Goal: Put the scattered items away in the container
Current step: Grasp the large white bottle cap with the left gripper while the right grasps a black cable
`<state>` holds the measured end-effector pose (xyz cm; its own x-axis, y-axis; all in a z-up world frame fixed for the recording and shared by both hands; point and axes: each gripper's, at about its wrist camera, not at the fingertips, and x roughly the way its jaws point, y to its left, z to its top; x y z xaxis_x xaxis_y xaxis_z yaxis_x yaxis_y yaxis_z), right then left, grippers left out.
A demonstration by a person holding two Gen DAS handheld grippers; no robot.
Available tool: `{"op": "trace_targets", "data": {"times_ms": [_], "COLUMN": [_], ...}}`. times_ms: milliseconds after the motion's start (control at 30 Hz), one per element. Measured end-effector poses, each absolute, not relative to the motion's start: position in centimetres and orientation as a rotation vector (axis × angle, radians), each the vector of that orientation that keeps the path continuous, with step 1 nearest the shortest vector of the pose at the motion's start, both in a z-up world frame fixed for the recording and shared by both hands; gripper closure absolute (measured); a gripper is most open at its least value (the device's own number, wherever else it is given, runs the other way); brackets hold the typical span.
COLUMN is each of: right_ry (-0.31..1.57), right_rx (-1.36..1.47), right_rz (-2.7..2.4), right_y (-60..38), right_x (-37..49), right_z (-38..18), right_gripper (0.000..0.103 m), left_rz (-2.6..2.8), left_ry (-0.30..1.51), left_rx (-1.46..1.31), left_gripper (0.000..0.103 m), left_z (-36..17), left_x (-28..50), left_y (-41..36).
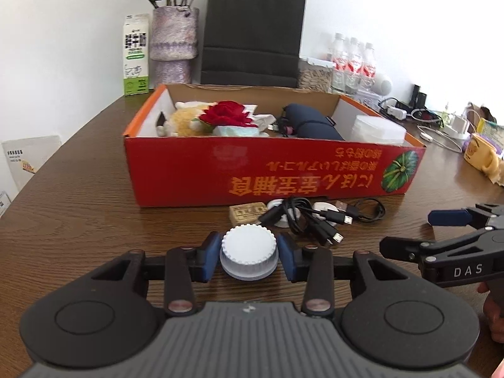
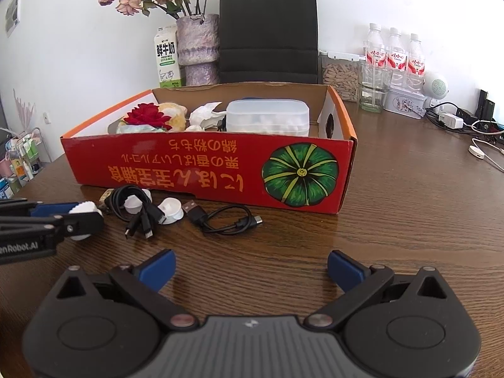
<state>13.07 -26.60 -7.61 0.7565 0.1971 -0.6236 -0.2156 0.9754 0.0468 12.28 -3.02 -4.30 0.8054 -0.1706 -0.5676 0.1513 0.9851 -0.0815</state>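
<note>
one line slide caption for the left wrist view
Left gripper closed on a white ribbed cap, facing the red cardboard box with cables still on the table.

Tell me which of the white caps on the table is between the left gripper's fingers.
The ridged white cap, nearest the camera, sits between the left gripper; the two smaller caps lie among the black cables by the red box.

A dark brown wooden table (image 2: 409, 220) with clear grain stands against a plain white wall (image 2: 63, 47), under bright, even light. Along its far edge stand a milk carton (image 2: 167, 58), a purple vase (image 2: 198, 48) of dried roses, a black paper bag (image 2: 267, 30) and three water bottles (image 2: 393, 53)
</note>
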Motion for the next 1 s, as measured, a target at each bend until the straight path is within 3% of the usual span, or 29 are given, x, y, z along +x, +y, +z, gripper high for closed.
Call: {"op": "trace_targets", "data": {"times_ms": [500, 1000], "right_ry": [0.586, 0.659], "right_rx": [-0.098, -0.140], "right_rz": [0.333, 0.435], "right_y": [-21.6, -16.3], "right_x": [13.2, 17.0], "right_z": [-4.9, -6.5], "right_gripper": [0.002, 0.029], "left_rz": [-0.081, -0.070], "left_ry": [0.547, 0.539], "left_rx": [-0.093, -0.125], "left_gripper": [0.062, 0.062], "left_z": [-3.4, -3.9], "left_x": [12.4, 13.4], "left_y": [1.4, 3.7]}}
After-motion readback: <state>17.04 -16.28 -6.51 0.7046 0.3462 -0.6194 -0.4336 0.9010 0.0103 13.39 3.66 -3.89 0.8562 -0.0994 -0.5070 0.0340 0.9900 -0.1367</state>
